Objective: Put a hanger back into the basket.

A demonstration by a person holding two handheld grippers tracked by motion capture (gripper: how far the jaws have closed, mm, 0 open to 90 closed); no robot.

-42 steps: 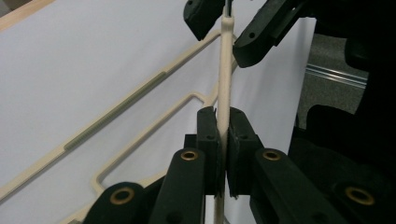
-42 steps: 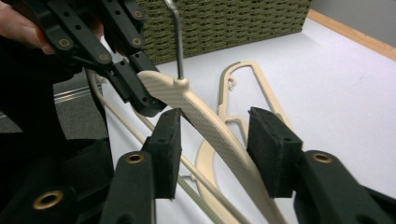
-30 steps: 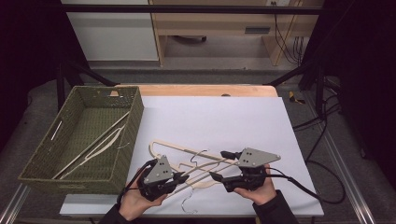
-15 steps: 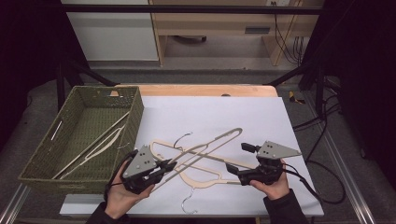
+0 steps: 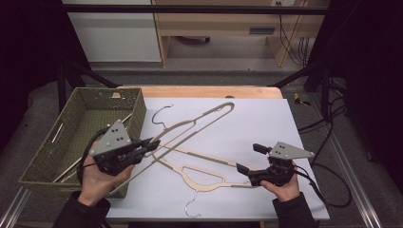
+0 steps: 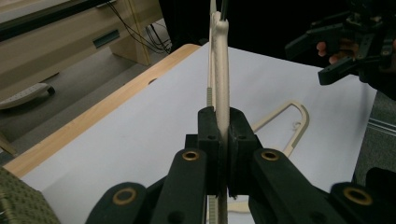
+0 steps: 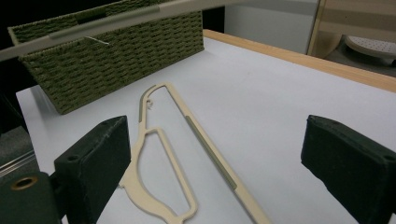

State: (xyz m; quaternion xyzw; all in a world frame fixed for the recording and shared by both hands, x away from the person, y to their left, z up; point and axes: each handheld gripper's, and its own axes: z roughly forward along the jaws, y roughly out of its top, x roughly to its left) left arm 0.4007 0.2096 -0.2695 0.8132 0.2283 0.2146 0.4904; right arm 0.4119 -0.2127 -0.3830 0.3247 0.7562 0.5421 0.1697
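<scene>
- High view, from the left: a green woven basket [image 5: 57, 142] sat on the table's left edge, with pale hangers [image 5: 71, 164] lying inside it.
- Just right of the basket, the left gripper [image 5: 153, 142] was clamped on a grey-beige hanger [image 5: 199, 118], gripping it low on one bar. The hanger was raised off the table and slanted up and away, its wire hook [image 5: 161, 114] near the basket's far corner.
- Left gripper view confirmed the hold: both black pads pressed flat against the hanger's bar [image 6: 219, 70], which rose straight between them.
- At centre, a second cream hanger [image 5: 204, 173] lay flat on the white tabletop [image 5: 266, 118], its hook [image 5: 192, 209] pointing toward the near edge. The lifted hanger crossed above it.
- On the right, the right gripper [image 5: 248, 157] hovered beside the flat hanger's right end, its jaws having just been opening, now spread wide with nothing between them.
- Right gripper view showed the two pads [image 7: 93, 158] far apart, the cream hanger [image 7: 163, 186] on the table beyond them, untouched, and the basket [image 7: 116, 56] farther back.
</scene>
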